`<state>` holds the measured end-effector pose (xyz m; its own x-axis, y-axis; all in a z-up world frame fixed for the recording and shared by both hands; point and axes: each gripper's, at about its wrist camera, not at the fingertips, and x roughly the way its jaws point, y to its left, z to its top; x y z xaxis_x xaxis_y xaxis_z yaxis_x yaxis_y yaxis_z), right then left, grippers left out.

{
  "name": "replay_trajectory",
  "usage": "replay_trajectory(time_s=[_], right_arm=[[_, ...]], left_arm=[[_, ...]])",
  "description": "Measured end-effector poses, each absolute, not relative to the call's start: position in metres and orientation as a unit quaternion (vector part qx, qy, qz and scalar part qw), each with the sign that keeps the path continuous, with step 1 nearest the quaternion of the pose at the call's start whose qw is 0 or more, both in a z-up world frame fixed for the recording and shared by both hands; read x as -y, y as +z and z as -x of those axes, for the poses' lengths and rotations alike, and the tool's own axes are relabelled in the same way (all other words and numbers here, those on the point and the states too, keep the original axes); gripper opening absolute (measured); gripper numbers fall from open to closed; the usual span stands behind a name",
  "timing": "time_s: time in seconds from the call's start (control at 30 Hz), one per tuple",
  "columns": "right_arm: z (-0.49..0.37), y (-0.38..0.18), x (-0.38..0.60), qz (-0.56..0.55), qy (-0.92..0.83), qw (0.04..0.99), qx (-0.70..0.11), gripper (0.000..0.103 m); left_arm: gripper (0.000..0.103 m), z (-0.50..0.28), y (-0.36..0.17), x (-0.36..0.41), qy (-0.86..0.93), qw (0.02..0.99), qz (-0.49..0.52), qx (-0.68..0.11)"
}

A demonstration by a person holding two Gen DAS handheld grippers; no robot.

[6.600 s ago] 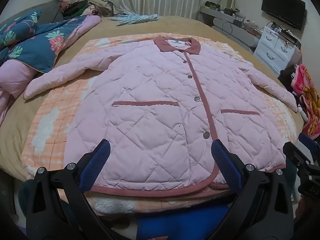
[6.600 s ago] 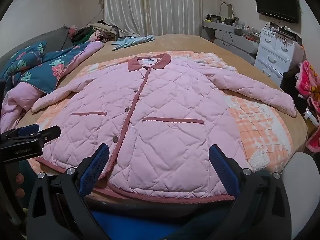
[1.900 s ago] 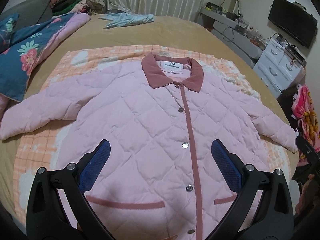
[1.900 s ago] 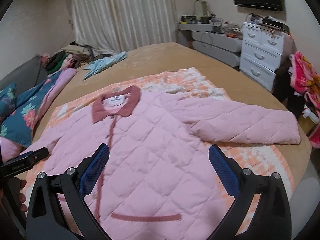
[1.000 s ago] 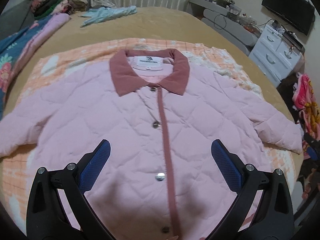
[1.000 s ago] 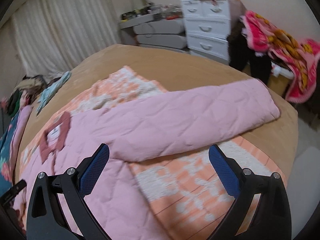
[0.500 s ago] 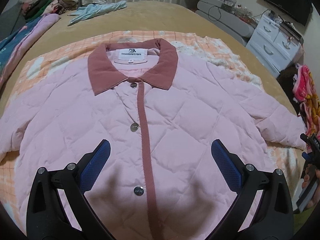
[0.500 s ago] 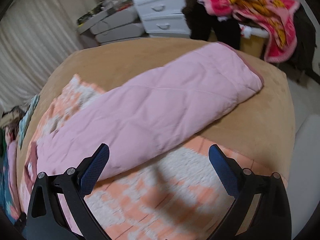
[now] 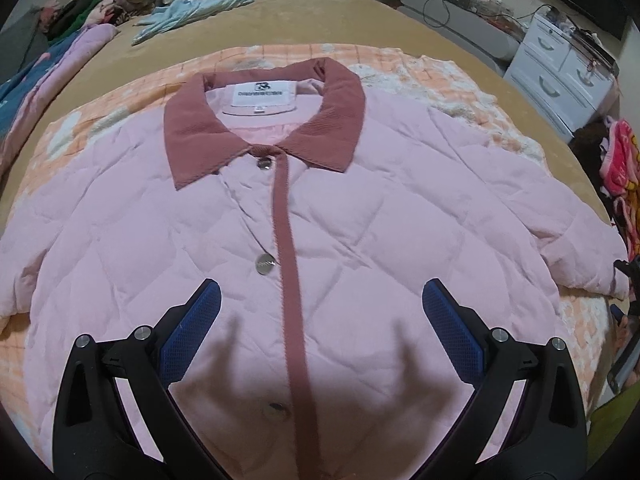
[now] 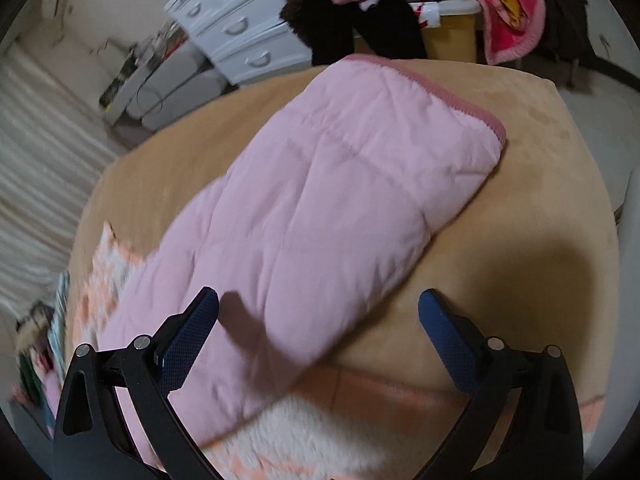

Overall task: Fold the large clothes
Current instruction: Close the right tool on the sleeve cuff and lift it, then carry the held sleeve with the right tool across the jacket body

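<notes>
A pink quilted jacket point(image 9: 360, 216) with a dusty-rose collar point(image 9: 264, 132) lies buttoned, front up, flat on an orange checked blanket point(image 9: 100, 120) on the bed. My left gripper point(image 9: 320, 320) is open and empty, hovering over the jacket's chest near the button placket. My right gripper point(image 10: 318, 320) is open and empty, just above the jacket's right sleeve point(image 10: 320, 216), whose rose-trimmed cuff point(image 10: 460, 100) lies near the bed's corner. The right gripper also shows at the right edge of the left wrist view point(image 9: 628, 292).
The tan bed cover point(image 10: 520, 216) ends close beyond the cuff. White drawers point(image 10: 240, 36) and a pile of pink and dark clothes point(image 10: 420, 0) stand past the bed edge. A light blue garment point(image 9: 192, 12) and floral bedding point(image 9: 24, 88) lie at the far left.
Both grippers have moved forward from the hem: the left now sits closer to the collar, the right has swung right and down over the sleeve. The jacket has not moved.
</notes>
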<state>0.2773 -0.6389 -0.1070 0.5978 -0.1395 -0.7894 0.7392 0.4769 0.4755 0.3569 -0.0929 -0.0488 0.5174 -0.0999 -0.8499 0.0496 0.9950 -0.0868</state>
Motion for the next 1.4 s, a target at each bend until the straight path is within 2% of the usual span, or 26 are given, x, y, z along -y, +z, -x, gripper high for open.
replay_trajectory(time_s=[0.07,0.1,0.13,0.17,0.23,0.27,0.33,0.43,0.53,0.9,1.4], right_arm=[[-0.278,-0.108,0.648,-0.444,-0.288,0.782,-0.328,0.099],[-0.277,-0.109,0.653,-0.451,-0.290,0.781,-0.321,0.093],[-0.277,-0.111,0.658,-0.458,-0.293,0.779,-0.313,0.082],[-0.275,-0.113,0.662,-0.463,-0.300,0.775,-0.308,0.077],[-0.273,-0.112,0.664,-0.458,-0.306,0.777,-0.304,0.054],[-0.275,-0.109,0.662,-0.448,-0.303,0.785,-0.302,0.049],[-0.277,-0.097,0.654,-0.416,-0.294,0.807,-0.297,0.030],[-0.281,-0.067,0.636,-0.359,-0.275,0.849,-0.273,0.020],[-0.288,-0.034,0.617,-0.316,-0.244,0.880,-0.256,0.017],[-0.304,0.073,0.521,-0.183,-0.143,0.951,-0.204,0.015],[-0.313,0.149,0.405,-0.101,-0.039,0.980,-0.166,0.014]], left_arm=[[0.095,-0.360,-0.047,0.087,-0.041,0.870,0.030,-0.490],[0.095,-0.362,-0.047,0.086,-0.040,0.871,0.029,-0.489],[0.095,-0.363,-0.045,0.083,-0.037,0.871,0.026,-0.489],[0.095,-0.364,-0.044,0.081,-0.035,0.872,0.023,-0.488],[0.095,-0.365,-0.041,0.077,-0.029,0.875,0.019,-0.483],[0.095,-0.365,-0.038,0.073,-0.026,0.877,0.018,-0.479],[0.095,-0.366,-0.034,0.066,-0.022,0.880,0.022,-0.474],[0.095,-0.364,-0.027,0.055,-0.021,0.883,0.028,-0.468],[0.095,-0.362,-0.019,0.049,-0.021,0.887,0.028,-0.460],[0.095,-0.350,0.026,0.027,-0.003,0.900,0.024,-0.436],[0.095,-0.332,0.059,-0.025,0.001,0.902,0.069,-0.427]])
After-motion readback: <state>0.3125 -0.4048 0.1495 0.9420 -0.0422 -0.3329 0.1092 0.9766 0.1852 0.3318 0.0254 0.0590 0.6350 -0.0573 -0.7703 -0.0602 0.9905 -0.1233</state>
